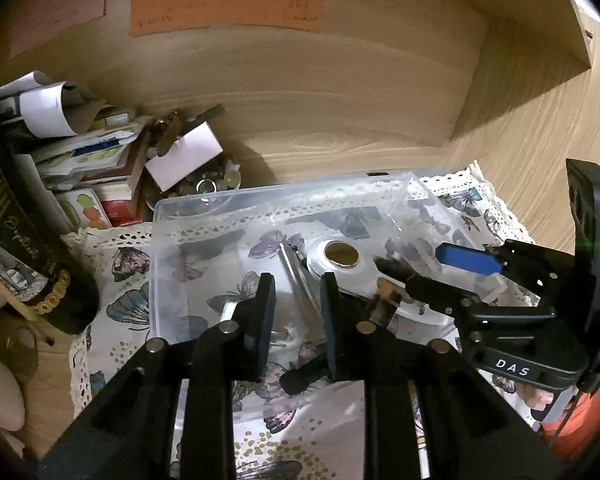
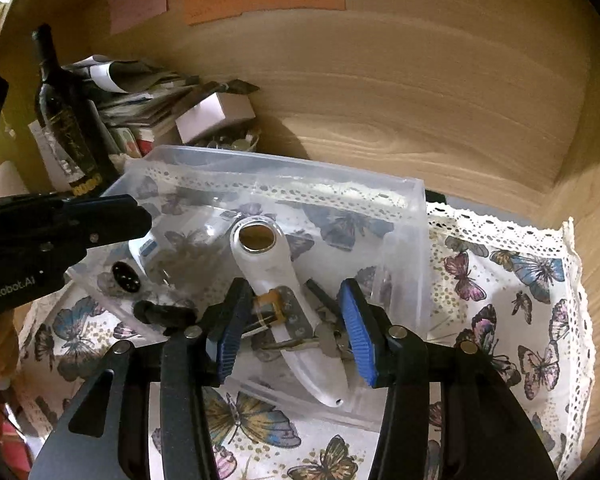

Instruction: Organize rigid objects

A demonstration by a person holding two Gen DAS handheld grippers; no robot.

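Both grippers are hanging over a clear plastic bin (image 2: pixel 400 240) that is sitting on a butterfly-print cloth (image 2: pixel 508 280). The right gripper (image 2: pixel 294 334) is standing with its jaws spread wide and empty above the white handled tool (image 2: pixel 276 276), a small battery (image 2: pixel 269 309) and some keys (image 2: pixel 324 342) lying inside the bin. The left gripper (image 1: pixel 296 308) is holding its jaws parted and gripping nothing over the bin's near-left part, while a dark wine bottle (image 2: pixel 66 120) is standing beside the bin.
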